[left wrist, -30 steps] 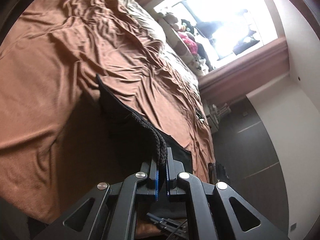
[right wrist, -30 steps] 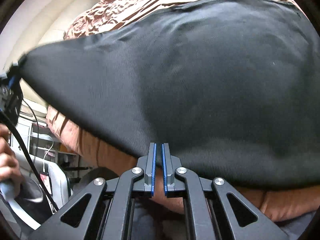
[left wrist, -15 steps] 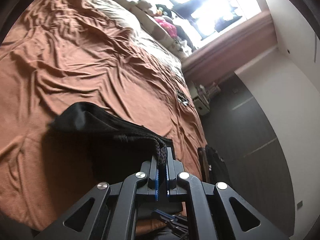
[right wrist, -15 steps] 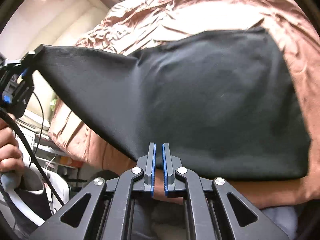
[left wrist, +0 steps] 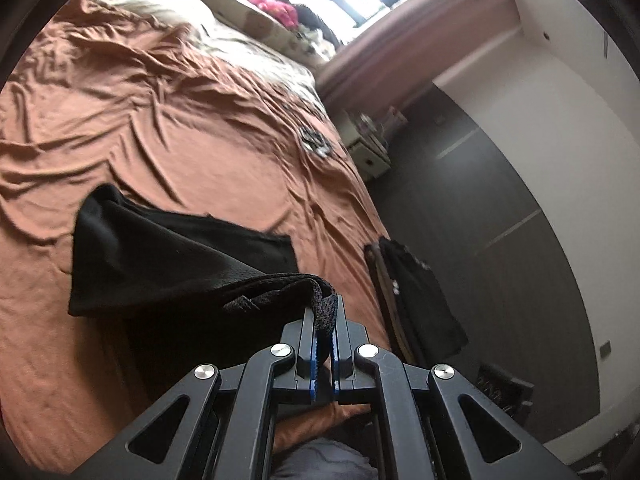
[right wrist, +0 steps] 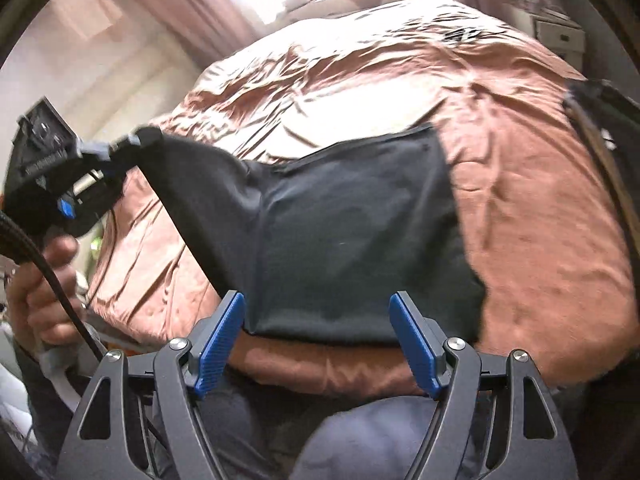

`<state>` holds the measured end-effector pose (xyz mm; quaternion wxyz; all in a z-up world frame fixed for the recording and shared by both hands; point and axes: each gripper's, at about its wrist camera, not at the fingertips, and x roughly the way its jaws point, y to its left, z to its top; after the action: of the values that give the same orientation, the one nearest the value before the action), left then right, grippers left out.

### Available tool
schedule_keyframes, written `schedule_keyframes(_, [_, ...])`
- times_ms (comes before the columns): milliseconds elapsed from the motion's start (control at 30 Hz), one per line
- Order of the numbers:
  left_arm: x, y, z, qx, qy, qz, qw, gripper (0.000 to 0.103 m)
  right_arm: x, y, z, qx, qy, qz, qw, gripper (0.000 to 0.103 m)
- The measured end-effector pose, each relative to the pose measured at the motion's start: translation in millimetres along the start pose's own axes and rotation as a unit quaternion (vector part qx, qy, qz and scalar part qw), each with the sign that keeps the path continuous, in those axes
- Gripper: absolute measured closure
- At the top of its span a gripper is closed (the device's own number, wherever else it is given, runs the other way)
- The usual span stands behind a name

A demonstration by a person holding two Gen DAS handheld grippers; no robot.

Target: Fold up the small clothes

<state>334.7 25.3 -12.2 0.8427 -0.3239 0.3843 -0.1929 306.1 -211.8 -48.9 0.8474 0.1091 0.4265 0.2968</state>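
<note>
**Left gripper pinches garment corner; right gripper spread and empty**

Bed (right wrist: 520, 184): brown wrinkled sheet fills both views; far end runs to a bright window with a curtain (left wrist: 420, 36).

Black garment (right wrist: 352, 248): mostly flat on the near part of the bed. Its left corner is lifted off the sheet and stretched toward the left gripper. In the left wrist view the cloth (left wrist: 168, 264) drapes from the fingers down onto the sheet.

Left gripper (left wrist: 325, 328): fingers pressed together on the mesh hem of the garment. Seen from the right wrist view (right wrist: 136, 140), it is held up at far left, with the person's hand (right wrist: 40, 292) on the handle and a black cable trailing down.

Right gripper (right wrist: 318, 336): blue pads wide apart, nothing between them, poised over the garment's near edge.

Around: small white nightstand (left wrist: 368, 148) at the bed's right side; a dark bag (left wrist: 416, 292) hangs off the right edge. Nothing blocks the garment.

Change since 0.5 s ago: right gripper was closed on the near hem, now released; more of the garment lies flat.
</note>
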Motion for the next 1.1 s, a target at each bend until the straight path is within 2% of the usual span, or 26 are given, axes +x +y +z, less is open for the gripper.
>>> schedule_keyframes(133, [19, -14, -10, 0.012, 0.021, -0.008, 0.9997, 0.099, -26, -15, -12, 0.017, -0.01, -0.017, 1.0, 0.03])
schedule_keyframes(300, [49, -29, -27, 0.033, 0.06, -0.008, 0.9976, 0.099, -33, -32, -27, 0.048, -0.004, -0.023, 0.999, 0.03])
schedule_keyframes(400, [72, -33, -37, 0.042, 0.088, -0.005, 0.9952, 0.099, -27, -41, -29, 0.057, -0.003, -0.025, 0.998, 0.03])
schedule_keyframes(733, [144, -36, -64, 0.06, 0.167, 0.007, 0.9841, 0.098, 17, -69, -33, 0.07, 0.023, 0.006, 0.997, 0.03])
schedule_keyframes(800, [155, -35, -68, 0.059, 0.183, 0.016, 0.9812, 0.092, 24, -76, -33, 0.075, 0.028, 0.008, 0.997, 0.03])
schedule_keyframes(867, [159, -31, -69, 0.049, 0.191, 0.017, 0.9802, 0.071, 29, -82, -33, 0.082, 0.032, 0.011, 0.996, 0.03])
schedule_keyframes(900, [157, -28, -69, 0.047, 0.188, 0.018, 0.9809, 0.065, 30, -84, -33, 0.086, 0.032, 0.013, 0.996, 0.03])
schedule_keyframes(933, [152, -25, -67, 0.046, 0.182, 0.027, 0.9819, 0.054, 30, -85, -33, 0.089, 0.031, 0.014, 0.995, 0.03])
schedule_keyframes(967, [148, -23, -65, 0.046, 0.176, 0.034, 0.9828, 0.05, 31, -87, -33, 0.092, 0.03, 0.016, 0.995, 0.03])
schedule_keyframes(1100, [125, -7, -49, 0.033, 0.155, 0.056, 0.9858, 0.049, 36, -86, -31, 0.094, 0.028, 0.026, 0.995, 0.03])
